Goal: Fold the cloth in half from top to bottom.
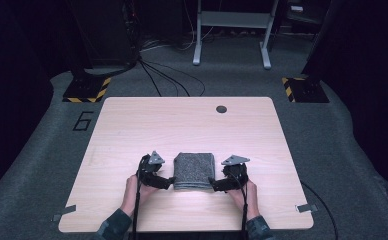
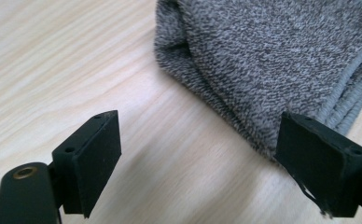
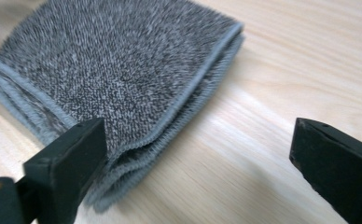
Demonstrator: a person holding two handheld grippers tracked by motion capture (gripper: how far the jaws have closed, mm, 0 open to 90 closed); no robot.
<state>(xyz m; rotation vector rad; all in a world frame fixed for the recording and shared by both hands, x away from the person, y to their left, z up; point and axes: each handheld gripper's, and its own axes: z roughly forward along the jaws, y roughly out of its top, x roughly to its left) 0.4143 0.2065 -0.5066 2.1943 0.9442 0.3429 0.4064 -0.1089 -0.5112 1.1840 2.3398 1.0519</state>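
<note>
Flanking a folded grey towel point(image 1: 194, 171), the two grippers sit low on the tabletop point(image 1: 132, 125) in the high view. The towel lies a little toward six o'clock of the tabletop's middle, a neat square with the thick stacked edge at its near side. The left gripper point(image 1: 168, 183) is at the towel's eight o'clock corner, the right gripper point(image 1: 214, 184) at its four o'clock corner, both aimed inward. That mirrored stance suggests the hands are either letting go of a finished fold or readying to take both near corners at once. A dark round hole point(image 1: 221, 109) marks the tabletop toward twelve o'clock.

From the left gripper view, the jaws stand wide with nothing pressed between them. The towel point(image 2: 272, 60) fills the one o'clock part; its rounded fold bulges toward the gap, and the far jaw hides a bit of its stitched hem. Bare wood lies between the jaws.

From the right gripper view, the jaws are again spread wide and grip nothing. The towel point(image 3: 118, 70) lies toward eleven o'clock, its layered hems stacked in even ribbed bands, the flecked pile looking soft and thick. One jaw stands in front of the near corner; whether it touches, I cannot tell.
</note>
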